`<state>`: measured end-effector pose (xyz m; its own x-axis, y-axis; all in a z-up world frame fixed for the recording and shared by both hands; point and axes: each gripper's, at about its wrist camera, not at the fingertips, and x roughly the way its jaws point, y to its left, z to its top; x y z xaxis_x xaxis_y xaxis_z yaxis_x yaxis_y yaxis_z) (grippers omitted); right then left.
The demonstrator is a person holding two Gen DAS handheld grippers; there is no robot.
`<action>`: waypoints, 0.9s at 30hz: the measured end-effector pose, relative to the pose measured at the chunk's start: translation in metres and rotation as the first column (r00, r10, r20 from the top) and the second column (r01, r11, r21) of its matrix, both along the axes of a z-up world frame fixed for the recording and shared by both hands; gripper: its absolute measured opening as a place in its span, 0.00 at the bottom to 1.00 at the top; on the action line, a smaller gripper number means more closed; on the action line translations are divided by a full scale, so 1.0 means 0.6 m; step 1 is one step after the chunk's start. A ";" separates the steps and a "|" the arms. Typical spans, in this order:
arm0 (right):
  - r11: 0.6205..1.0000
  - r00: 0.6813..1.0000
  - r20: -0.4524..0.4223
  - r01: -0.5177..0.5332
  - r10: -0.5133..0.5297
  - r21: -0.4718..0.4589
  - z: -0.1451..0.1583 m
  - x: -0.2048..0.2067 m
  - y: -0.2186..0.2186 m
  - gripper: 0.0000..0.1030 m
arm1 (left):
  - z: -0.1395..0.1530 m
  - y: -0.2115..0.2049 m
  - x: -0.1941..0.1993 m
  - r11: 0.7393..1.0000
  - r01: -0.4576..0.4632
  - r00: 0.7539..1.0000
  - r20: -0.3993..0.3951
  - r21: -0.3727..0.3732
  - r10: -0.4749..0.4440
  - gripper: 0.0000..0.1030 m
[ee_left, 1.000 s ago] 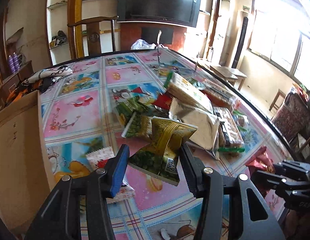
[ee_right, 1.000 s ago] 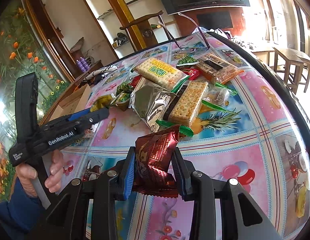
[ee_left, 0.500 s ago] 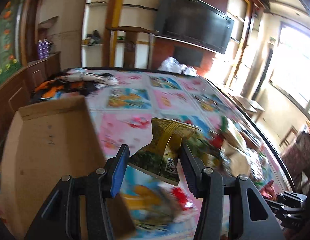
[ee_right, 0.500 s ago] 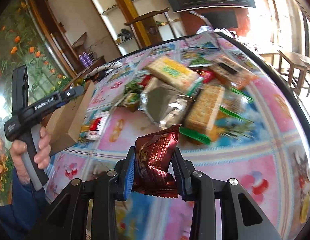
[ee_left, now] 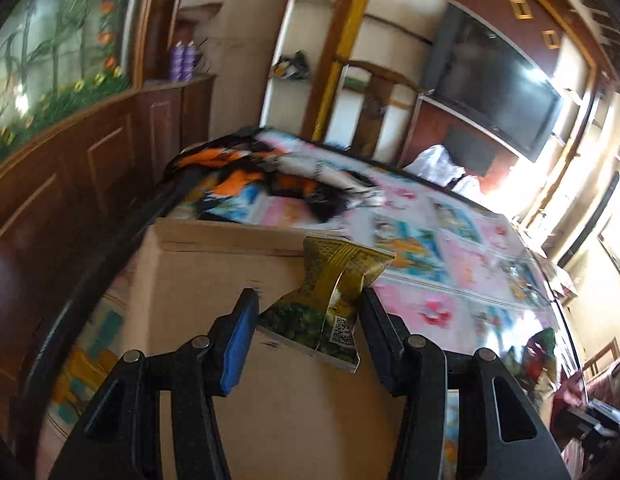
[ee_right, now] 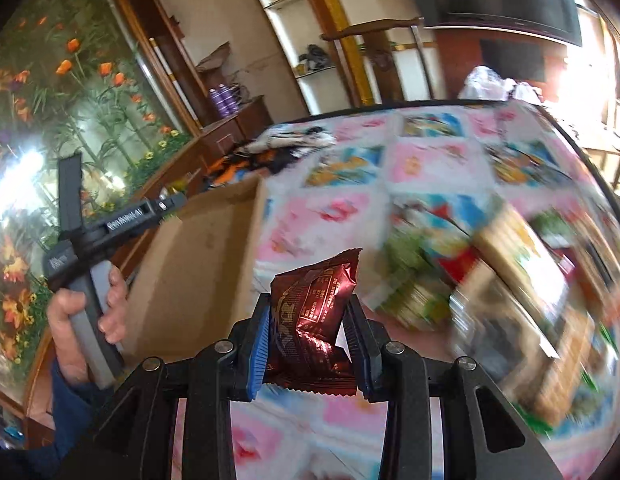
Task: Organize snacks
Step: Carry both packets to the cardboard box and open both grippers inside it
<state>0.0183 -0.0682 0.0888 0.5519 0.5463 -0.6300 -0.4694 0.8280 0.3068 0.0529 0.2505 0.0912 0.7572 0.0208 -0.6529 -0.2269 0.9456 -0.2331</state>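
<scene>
Left gripper (ee_left: pixel 306 320) clamps yellow pack (ee_left: pixel 330 300) directly over box (ee_left: pixel 214 276); right gripper (ee_right: pixel 310 344), clamping red pack (ee_right: pixel 314 312), has box (ee_right: pixel 198 256) to its left.

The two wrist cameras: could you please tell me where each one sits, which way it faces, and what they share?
Left wrist: on the left gripper, looking along its fingers over the cardboard box toward the wall; fingers shut on a yellow-green snack packet.
Right wrist: on the right gripper, facing across the patterned table; fingers shut on a dark red snack packet; the person's left hand shows.
Shared: box, table, purple bottles.
</scene>
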 end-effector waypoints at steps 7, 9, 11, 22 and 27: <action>0.996 0.996 -0.024 -0.086 0.087 0.030 0.035 0.107 0.157 0.37 | -0.037 0.055 0.027 0.997 -0.056 0.994 -0.097 -0.044 0.052 0.50; 0.995 0.994 -0.047 -0.097 0.099 0.023 0.029 0.141 0.209 0.37 | -0.044 0.054 0.028 0.997 -0.071 0.991 -0.113 -0.029 0.067 0.50; 0.995 0.991 -0.082 -0.100 0.102 0.021 0.015 0.173 0.249 0.37 | -0.054 0.052 0.032 0.997 -0.080 0.987 -0.141 -0.005 0.078 0.50; 0.995 0.971 -0.218 -0.097 0.096 0.005 -0.072 0.275 0.360 0.37 | -0.077 0.049 0.040 0.992 -0.113 0.971 -0.207 0.054 0.121 0.50; 0.994 0.966 -0.235 -0.109 0.106 0.001 -0.089 0.282 0.376 0.37 | -0.084 0.052 0.042 0.990 -0.124 0.965 -0.226 0.059 0.135 0.50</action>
<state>0.1877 0.1576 0.0354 0.3269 0.5859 -0.7415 -0.4721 0.7809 0.4090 0.0779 0.2819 0.0410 0.5770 0.1411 -0.8045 -0.3905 0.9128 -0.1199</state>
